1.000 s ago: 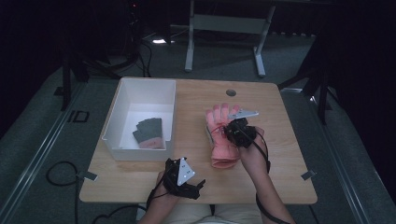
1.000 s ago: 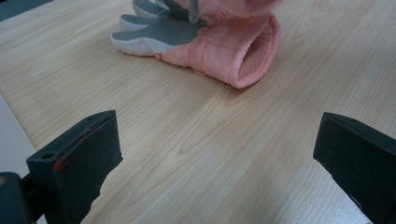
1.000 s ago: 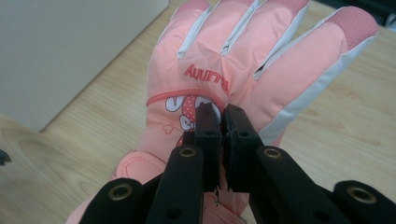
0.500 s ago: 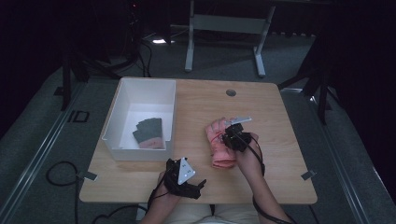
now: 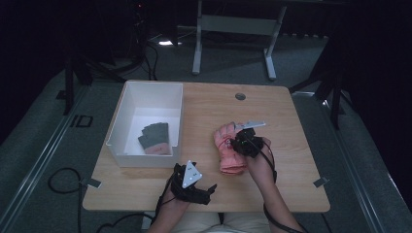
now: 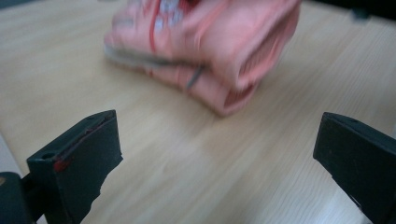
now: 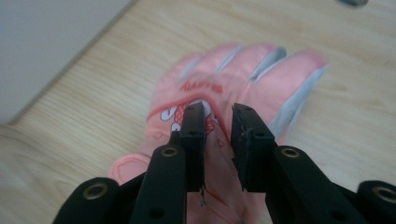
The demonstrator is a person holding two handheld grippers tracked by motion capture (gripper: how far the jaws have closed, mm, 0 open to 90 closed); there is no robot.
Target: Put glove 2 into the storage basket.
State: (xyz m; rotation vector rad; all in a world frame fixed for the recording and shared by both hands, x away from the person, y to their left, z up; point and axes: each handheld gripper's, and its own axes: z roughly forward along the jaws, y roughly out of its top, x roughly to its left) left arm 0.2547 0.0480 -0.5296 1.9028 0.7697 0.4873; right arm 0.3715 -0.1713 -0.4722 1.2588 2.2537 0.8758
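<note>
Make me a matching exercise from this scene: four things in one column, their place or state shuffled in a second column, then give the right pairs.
Things:
1. pink glove
2. dark gloves
3. left gripper
4. right gripper

Place or state:
A. inside the white bin
B. jaws spread wide, nothing between them
C. lying on the bare table
D. jaws nearly together over the pink fabric

Pairs: 1-C, 2-A, 3-B, 4-D

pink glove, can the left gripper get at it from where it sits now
Probably yes. The left gripper sits open near the table's front edge, and bare tabletop lies between its spread jaws and the pink glove. The right gripper is already over the glove, so the two could crowd each other.
</note>
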